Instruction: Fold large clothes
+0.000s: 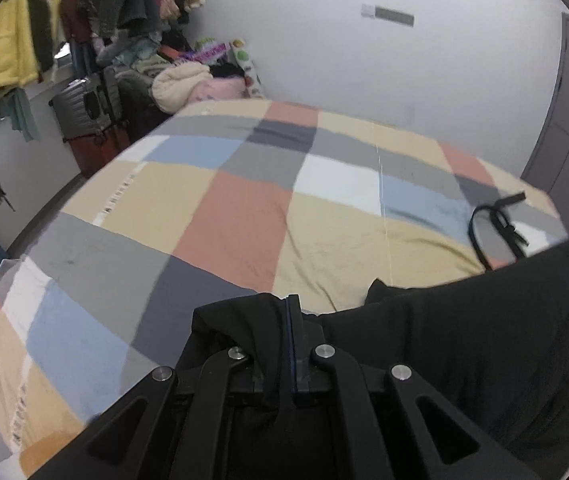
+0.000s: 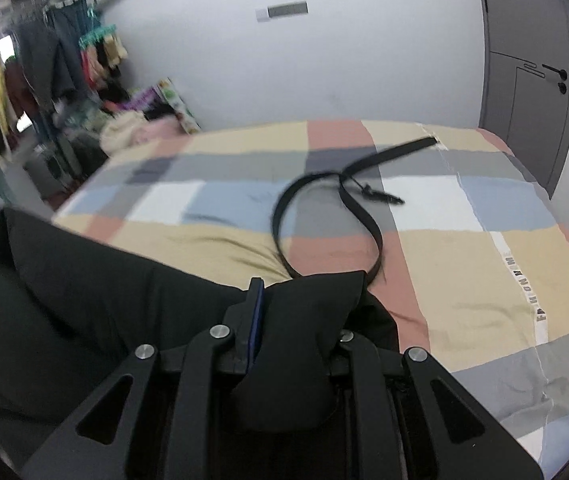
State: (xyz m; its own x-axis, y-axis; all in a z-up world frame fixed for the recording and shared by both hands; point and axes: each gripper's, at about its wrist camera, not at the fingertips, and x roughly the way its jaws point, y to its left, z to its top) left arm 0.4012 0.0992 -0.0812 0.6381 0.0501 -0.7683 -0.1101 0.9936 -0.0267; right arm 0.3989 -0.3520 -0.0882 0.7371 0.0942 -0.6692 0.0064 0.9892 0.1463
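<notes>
A large black garment [image 1: 464, 328] hangs stretched between my two grippers above the near edge of a bed with a checked cover [image 1: 244, 216]. My left gripper [image 1: 284, 312] is shut on the garment's left end, with cloth bunched over its left finger. My right gripper [image 2: 268, 296] is shut on the garment's [image 2: 84, 292] right end, with cloth draped over its right finger. The garment's black belt [image 2: 324, 200] trails loose in a loop on the checked cover [image 2: 464, 264]; it also shows in the left wrist view [image 1: 496, 224].
Hanging clothes [image 1: 8, 40], a grey suitcase [image 1: 80, 108] and a pile of bedding [image 1: 188, 84] crowd the far left corner. A grey door [image 2: 532, 80] stands at the right behind the bed. A white wall runs behind the bed.
</notes>
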